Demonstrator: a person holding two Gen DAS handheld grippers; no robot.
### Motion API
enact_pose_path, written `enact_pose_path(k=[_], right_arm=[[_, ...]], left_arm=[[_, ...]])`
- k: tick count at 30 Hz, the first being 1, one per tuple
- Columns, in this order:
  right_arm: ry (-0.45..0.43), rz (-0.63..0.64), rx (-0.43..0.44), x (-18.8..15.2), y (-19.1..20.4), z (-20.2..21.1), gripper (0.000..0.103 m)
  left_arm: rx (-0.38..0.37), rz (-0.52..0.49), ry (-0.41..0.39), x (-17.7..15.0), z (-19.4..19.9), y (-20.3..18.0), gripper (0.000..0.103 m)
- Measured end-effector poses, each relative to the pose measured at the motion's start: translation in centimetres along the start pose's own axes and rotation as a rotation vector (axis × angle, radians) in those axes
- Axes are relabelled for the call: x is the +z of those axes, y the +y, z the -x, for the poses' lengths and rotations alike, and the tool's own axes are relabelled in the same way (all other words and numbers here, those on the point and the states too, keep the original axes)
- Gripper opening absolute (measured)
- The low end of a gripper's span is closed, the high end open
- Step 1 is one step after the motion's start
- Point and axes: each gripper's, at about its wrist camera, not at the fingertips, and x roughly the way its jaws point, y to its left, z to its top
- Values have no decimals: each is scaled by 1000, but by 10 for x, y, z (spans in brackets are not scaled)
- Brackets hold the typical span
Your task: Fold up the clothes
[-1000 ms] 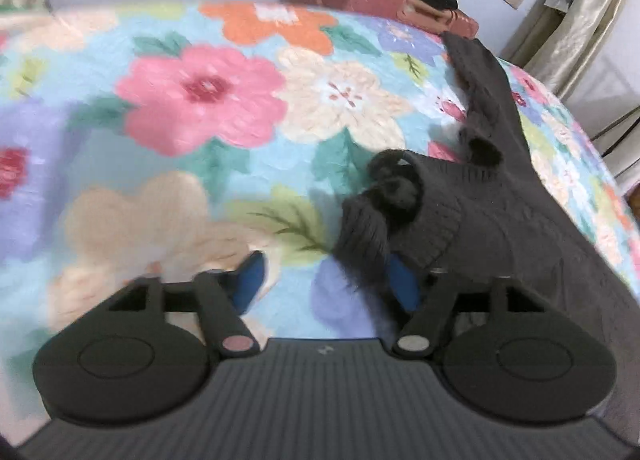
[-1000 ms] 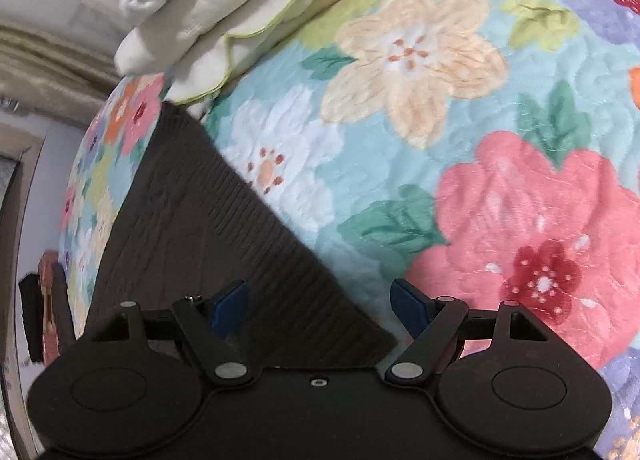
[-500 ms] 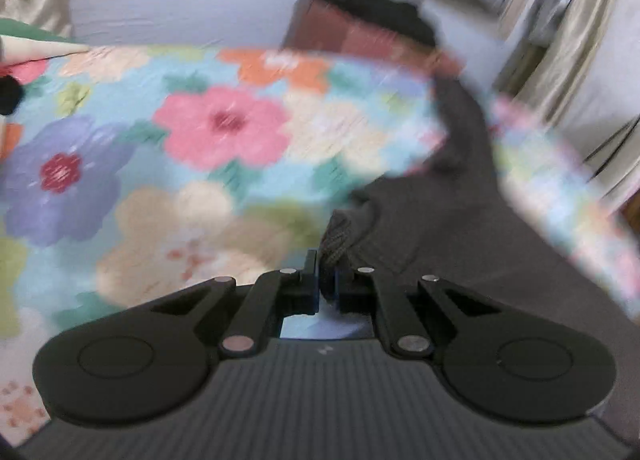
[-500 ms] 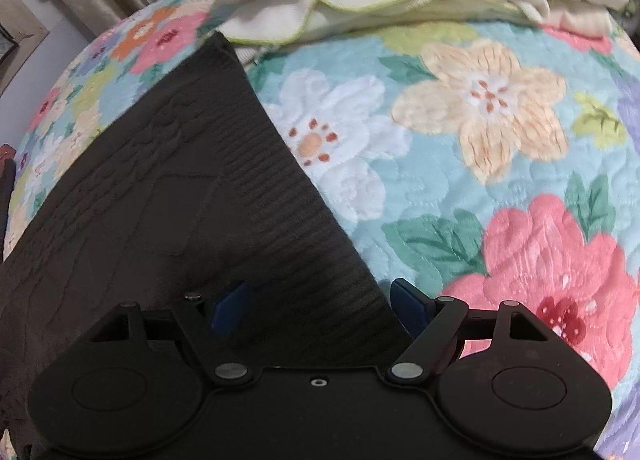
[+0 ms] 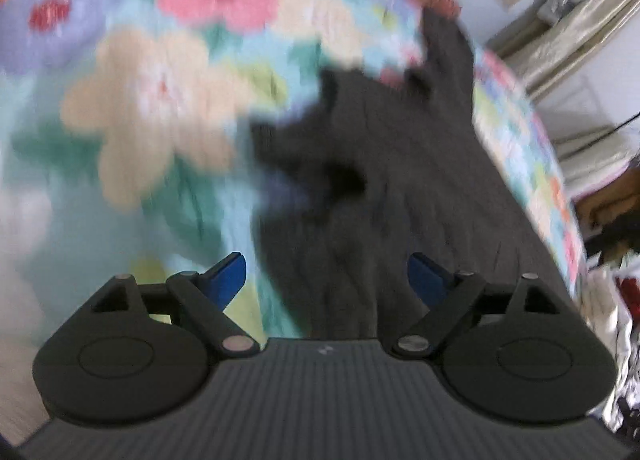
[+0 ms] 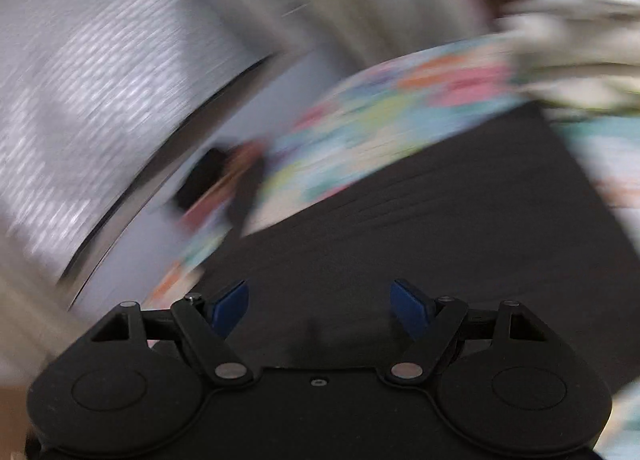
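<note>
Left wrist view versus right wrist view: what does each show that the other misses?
Only the left wrist view shows the dark knit sweater's bunched sleeve end and the big cream flower on the quilt. Only the right wrist view shows the folded white bedding and a silvery ribbed panel. Both show the dark knit sweater lying on the floral quilt, and blue-padded jaws apart with nothing gripped; the left gripper is opening.
</note>
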Motion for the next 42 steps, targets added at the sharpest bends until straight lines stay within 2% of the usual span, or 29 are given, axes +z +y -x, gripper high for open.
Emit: enact_pose_path(k=[3, 5, 7, 8, 9, 12, 16, 17, 18, 19, 21, 22, 24, 27, 29, 30, 32, 33, 35, 37, 39, 40, 42], right_arm=[[142, 173, 173, -30, 68, -56, 82], [277, 328, 262, -61, 117, -100, 82], [350, 466, 266, -90, 151, -131, 82], [378, 529, 264, -105, 167, -146, 82], [399, 554, 264, -115, 175, -157, 82], [446, 634, 224, -143, 191, -186, 82], [408, 758, 94, -162, 189, -202, 81], [395, 781, 72, -164, 186, -203, 75], [385, 798, 52, -165, 182, -203, 49], [384, 766, 50, -158, 178, -196, 19], [382, 706, 47, -146, 170, -180, 13], [372, 692, 48, -143, 170, -166, 13], [356, 664, 53, -137, 170, -139, 13], [405, 618, 132, -139, 169, -106, 13], [440, 598, 160, -146, 169, -110, 13], [446, 593, 145, -149, 167, -114, 13], [458, 582, 114, -153, 164, -122, 14], [466, 574, 102, -154, 162, -125, 17], [457, 538, 114, -137, 158, -114, 28], [409, 521, 118, -119, 155, -93, 60], [306, 506, 49, -94, 142, -61, 71], [257, 495, 12, -82, 134, -45, 77], [204, 440, -109, -55, 107, -18, 79]], left_arm=[[-6, 10, 57, -5, -19, -4, 88], [-22, 52, 96, -8, -34, -2, 87], [-21, 66, 68, -12, -37, 0, 81], [-17, 49, 48, -13, -35, -1, 50], [-24, 36, 40, -12, -33, -2, 11], [-52, 1, 20, -11, -28, -3, 9], [-60, -55, -14, -15, -16, -10, 9], [-55, -73, -23, -17, -12, -12, 9], [-49, -83, -25, -19, -6, -14, 9], [-44, -92, -26, -22, 0, -15, 9], [-72, -120, -15, -34, 18, -18, 9], [-84, -143, -20, -42, 28, -20, 9], [-68, -217, -39, -60, 45, -29, 9], [5, -309, -70, -77, 55, -40, 9], [67, -348, -86, -81, 51, -42, 9], [101, -359, -83, -82, 45, -41, 9], [159, -345, -20, -83, 24, -37, 9], [164, -345, -11, -81, 22, -37, 11], [162, -354, -27, -78, 27, -41, 12], [129, -351, -46, -76, 40, -42, 18], [73, -334, -41, -76, 52, -46, 31], [45, -325, -38, -75, 58, -48, 33], [-23, -351, -62, -75, 71, -62, 37]])
